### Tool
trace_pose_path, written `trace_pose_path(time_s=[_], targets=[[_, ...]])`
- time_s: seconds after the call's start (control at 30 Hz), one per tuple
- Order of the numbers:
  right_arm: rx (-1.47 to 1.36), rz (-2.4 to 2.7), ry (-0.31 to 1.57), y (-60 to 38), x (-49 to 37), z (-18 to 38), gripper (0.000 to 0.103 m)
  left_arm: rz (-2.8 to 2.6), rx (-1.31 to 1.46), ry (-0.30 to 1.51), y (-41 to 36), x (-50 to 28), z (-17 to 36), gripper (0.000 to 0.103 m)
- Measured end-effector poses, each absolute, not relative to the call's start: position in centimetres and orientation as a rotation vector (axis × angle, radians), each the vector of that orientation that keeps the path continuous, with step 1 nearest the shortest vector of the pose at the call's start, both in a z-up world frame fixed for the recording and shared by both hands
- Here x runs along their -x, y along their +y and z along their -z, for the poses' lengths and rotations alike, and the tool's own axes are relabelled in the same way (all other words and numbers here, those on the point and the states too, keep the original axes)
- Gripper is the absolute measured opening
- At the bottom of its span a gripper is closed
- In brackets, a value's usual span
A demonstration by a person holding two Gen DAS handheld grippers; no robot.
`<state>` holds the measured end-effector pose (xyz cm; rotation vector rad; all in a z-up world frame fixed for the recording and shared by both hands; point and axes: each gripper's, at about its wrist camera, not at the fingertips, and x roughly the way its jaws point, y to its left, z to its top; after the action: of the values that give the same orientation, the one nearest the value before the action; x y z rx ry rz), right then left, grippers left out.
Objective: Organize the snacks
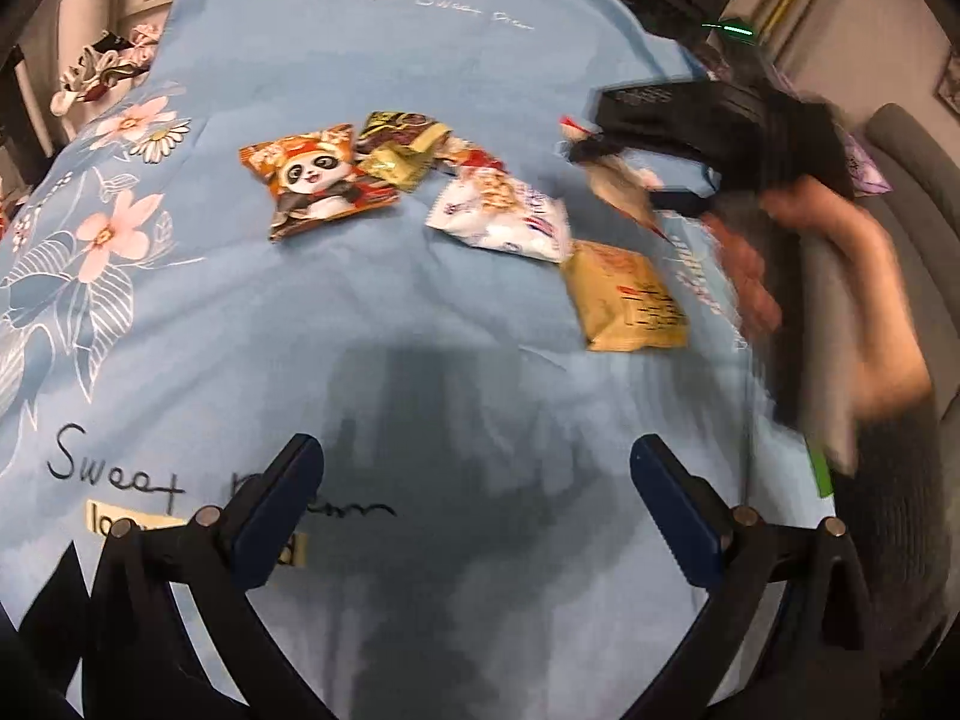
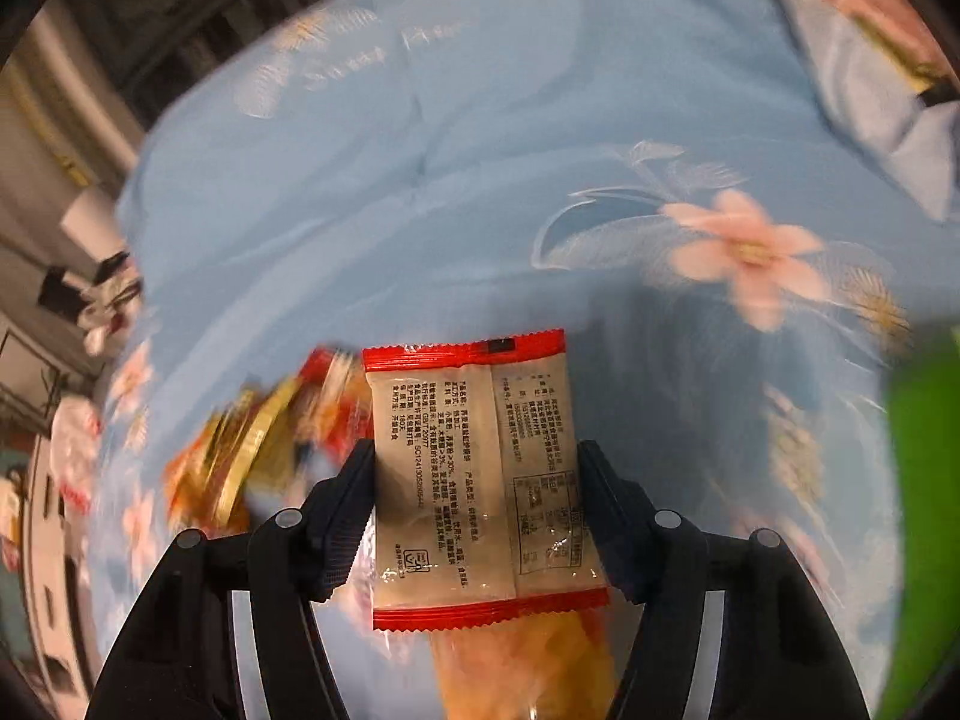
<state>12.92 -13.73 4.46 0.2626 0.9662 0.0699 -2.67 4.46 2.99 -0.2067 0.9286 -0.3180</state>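
Observation:
A beige snack packet with red ends [image 2: 480, 480] stands lengthwise between the pads of my right gripper [image 2: 477, 468], which is shut on its two long edges. In the left wrist view this same packet [image 1: 615, 180] hangs blurred above the blue floral sheet [image 1: 360, 330], at the right. On the sheet lie a panda packet [image 1: 318, 180], dark and gold packets [image 1: 396, 150], a white packet [image 1: 504, 216] and a yellow packet [image 1: 624, 294]. My left gripper [image 1: 477, 462] is open over bare sheet in front of them, with nothing between its fingers.
A person's hand [image 1: 840, 276] grips the right tool beside a grey seat [image 1: 912, 180]. Patterned fabric [image 1: 102, 69] lies off the sheet's far left corner. A blurred pile of snacks [image 2: 270, 438] sits left of the held packet, and something green [image 2: 924, 510] is at the right edge.

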Motion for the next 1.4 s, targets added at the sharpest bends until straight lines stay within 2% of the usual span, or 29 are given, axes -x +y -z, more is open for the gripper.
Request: trace_pose_path(time_s=[0.17, 0.4, 0.63, 0.7, 0.77, 0.83, 0.97, 1.1, 1.27, 1.33, 1.37, 1.4], targets=[[-0.387, -0.132, 0.961, -14.8, -2.7, -4.2, 0.067, 0.421, 0.192, 0.917, 3.2, 3.6, -2.8, 0.103], [-0.509, -0.225, 0.983, -15.2, 2.7, -1.8, 0.067, 0.687, 0.205, 1.009, 0.0, 5.7, -1.4, 0.102], [-0.521, -0.237, 1.009, -12.6, 1.7, -0.2, 0.068, 0.695, 0.286, 0.985, 0.7, 5.4, -0.9, 0.102], [-0.526, -0.260, 1.024, -12.6, 1.6, -0.2, 0.073, 0.701, 0.339, 1.009, 1.1, 4.8, -0.8, 0.102], [-0.605, -0.288, 1.040, -13.2, 1.7, -0.1, 0.085, 0.705, 0.354, 1.018, 1.2, 4.7, -0.9, 0.102], [-0.741, -0.322, 1.056, -14.6, 1.9, 0.3, 0.088, 0.720, 0.337, 1.019, 0.9, 4.9, -1.1, 0.101], [-0.776, -0.345, 1.033, -15.7, 1.8, 1.3, 0.088, 0.794, 0.364, 1.050, 0.7, 4.9, -0.7, 0.096], [-0.846, -0.388, 1.008, -16.1, 1.6, 1.8, 0.088, 0.865, 0.484, 1.095, 0.8, 3.4, -0.2, 0.096], [-0.839, -0.432, 1.033, -14.9, 0.6, 2.0, 0.088, 0.887, 0.461, 1.107, 0.0, 3.2, -0.6, 0.096], [-0.851, -0.441, 1.037, -14.9, 0.1, 2.2, 0.082, 0.911, 0.458, 1.105, -0.5, 3.0, -0.5, 0.094], [-0.859, -0.443, 1.043, -15.0, 0.0, 2.4, 0.070, 0.905, 0.453, 1.102, -0.7, 2.8, -0.5, 0.084], [-0.881, -0.440, 1.054, -15.2, -0.2, 2.8, 0.057, 0.884, 0.449, 1.107, -0.9, 2.6, -0.4, 0.070]])
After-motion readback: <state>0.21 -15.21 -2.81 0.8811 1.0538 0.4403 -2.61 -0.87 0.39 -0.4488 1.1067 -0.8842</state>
